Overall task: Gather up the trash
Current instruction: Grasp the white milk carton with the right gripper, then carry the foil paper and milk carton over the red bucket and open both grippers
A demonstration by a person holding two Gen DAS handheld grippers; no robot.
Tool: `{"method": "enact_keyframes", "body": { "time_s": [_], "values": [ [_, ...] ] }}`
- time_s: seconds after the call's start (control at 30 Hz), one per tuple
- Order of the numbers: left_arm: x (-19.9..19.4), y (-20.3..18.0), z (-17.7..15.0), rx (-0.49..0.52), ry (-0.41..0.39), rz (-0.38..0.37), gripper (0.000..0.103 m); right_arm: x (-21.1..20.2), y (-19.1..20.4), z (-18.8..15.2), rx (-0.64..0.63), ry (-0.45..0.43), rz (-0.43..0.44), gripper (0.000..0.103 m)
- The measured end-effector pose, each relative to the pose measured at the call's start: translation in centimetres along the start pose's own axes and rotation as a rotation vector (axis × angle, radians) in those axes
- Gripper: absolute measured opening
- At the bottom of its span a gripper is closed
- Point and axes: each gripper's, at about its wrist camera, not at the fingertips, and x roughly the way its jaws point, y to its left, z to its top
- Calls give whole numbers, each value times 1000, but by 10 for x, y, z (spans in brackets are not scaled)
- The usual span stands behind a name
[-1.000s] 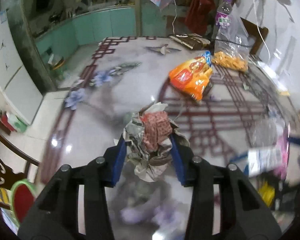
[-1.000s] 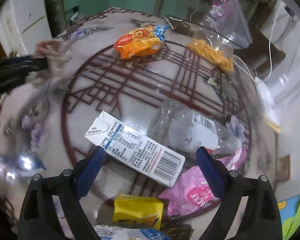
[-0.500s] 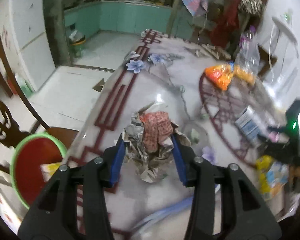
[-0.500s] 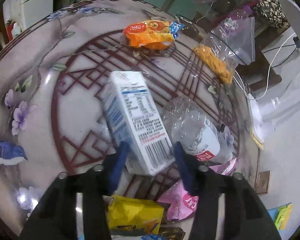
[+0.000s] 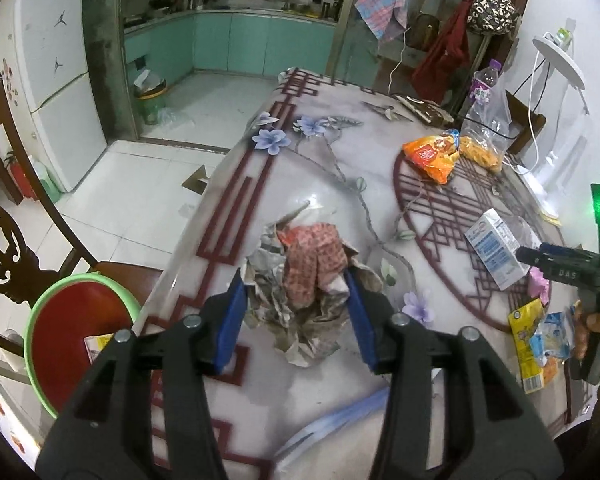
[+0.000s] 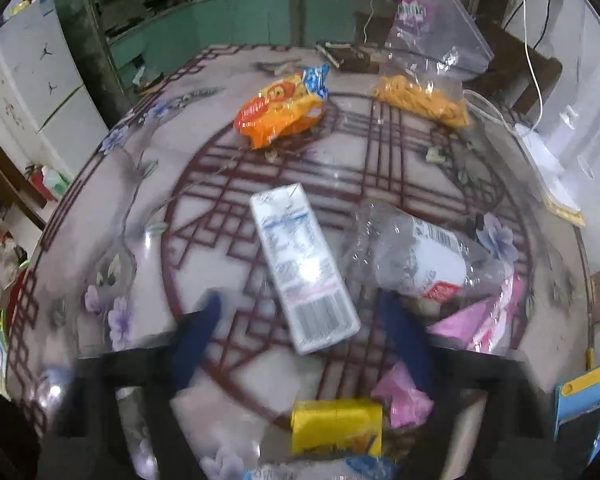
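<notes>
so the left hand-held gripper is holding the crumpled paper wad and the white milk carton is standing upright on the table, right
Not quite. The left hand-held gripper does hold the crumpled paper wad, but the white milk carton is lying flat on the table, not upright. The right wrist view shows it.

Carton point(image 6: 304, 268) left of bottle point(image 6: 424, 260)

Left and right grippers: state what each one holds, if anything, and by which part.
The left gripper clamps a crumpled paper wad by its sides. The right gripper holds nothing; the milk carton lies between its open jaws.
</notes>
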Motion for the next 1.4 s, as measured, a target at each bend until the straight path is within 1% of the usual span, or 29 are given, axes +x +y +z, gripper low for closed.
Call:
{"method": "enact_keyframes", "body": {
  "time_s": [0.03, 0.1, 0.2, 0.27, 0.3, 0.33, 0.4, 0.53, 0.57, 0.63, 0.77, 0.83, 0.93, 1.0, 1.07, 1.1, 1.17, 1.33, 1.4],
  "values": [
    [0, 0, 0, 2, 0, 2, 46, 5, 3, 4, -21, 1, -14, 81],
    [0, 2, -1, 3, 0, 6, 46, 18, 5, 8, -34, 18, -10, 82],
    [2, 4, -1, 5, 6, 18, 46, 43, 10, 4, -41, 90, -2, 81],
    [2, 5, -1, 4, 3, 20, 46, 55, 18, 1, -78, 126, -19, 65],
    [1, 5, 0, 5, -3, 24, 46, 56, 21, 0, -90, 129, -25, 40],
    [0, 5, 0, 9, -11, 34, 46, 54, 22, -1, -88, 132, -25, 37],
    [-3, 5, 1, 20, -32, 58, 46, 47, 22, 1, -63, 108, -5, 37],
    [-7, 8, 2, 33, -59, 92, 46, 17, 22, 5, 3, 27, 42, 37],
    [-8, 9, 2, 32, -63, 94, 46, 11, 22, 6, 20, 15, 61, 37],
    [-11, 13, 3, 26, -74, 98, 46, -5, 23, 6, 69, -11, 134, 37],
    [-16, 20, 5, 17, -90, 98, 46, -28, 29, 6, 127, -45, 245, 37],
    [-19, 23, 5, 16, -98, 99, 46, -38, 35, 5, 151, -72, 281, 37],
    [-24, 29, 4, 19, -109, 112, 46, -46, 46, 2, 171, -95, 306, 37],
    [-27, 36, 4, 9, -113, 114, 46, -50, 53, -3, 173, -104, 314, 37],
    [-31, 44, 2, -3, -116, 117, 46, -54, 65, -10, 169, -124, 286, 37],
    [-33, 48, 1, -8, -118, 121, 46, -55, 73, -13, 155, -138, 259, 37],
    [-36, 55, 0, -17, -120, 129, 46, -56, 88, -18, 123, -154, 236, 37],
    [-46, 81, -4, -49, -127, 155, 46, -54, 122, -33, 57, -162, 247, 37],
    [-49, 94, -7, -63, -129, 176, 46, -54, 138, -41, 14, -171, 225, 37]
  ]
}}
